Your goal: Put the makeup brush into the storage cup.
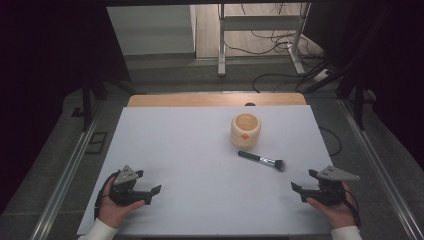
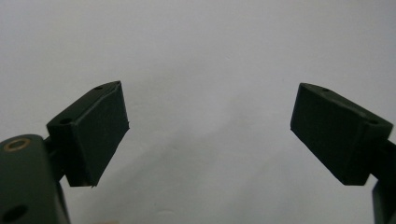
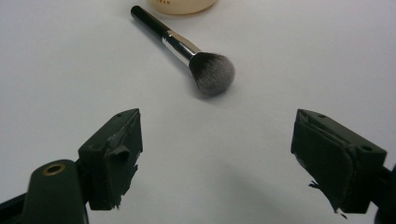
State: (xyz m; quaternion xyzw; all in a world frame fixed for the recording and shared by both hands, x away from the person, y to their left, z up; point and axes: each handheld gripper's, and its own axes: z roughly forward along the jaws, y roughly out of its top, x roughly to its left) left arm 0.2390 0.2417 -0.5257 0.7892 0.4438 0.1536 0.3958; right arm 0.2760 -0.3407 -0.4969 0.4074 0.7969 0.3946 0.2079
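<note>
Lying flat on the white bench (image 1: 200, 165), a makeup brush (image 1: 261, 160) is seen ahead of the right tool (image 1: 303, 189) and a little to its left, well apart from it. In the right gripper view the brush (image 3: 184, 46) is shown with its grey bristle head turned toward the tool (image 3: 215, 158) and its black handle pointed away. Just beyond the handle a round wooden jar (image 1: 246, 131) is placed. The right tool is held released, with the jaws wide apart and nothing between them. The left tool (image 1: 150, 192) is also held released over bare bench (image 2: 210, 56), far from the brush.
</note>
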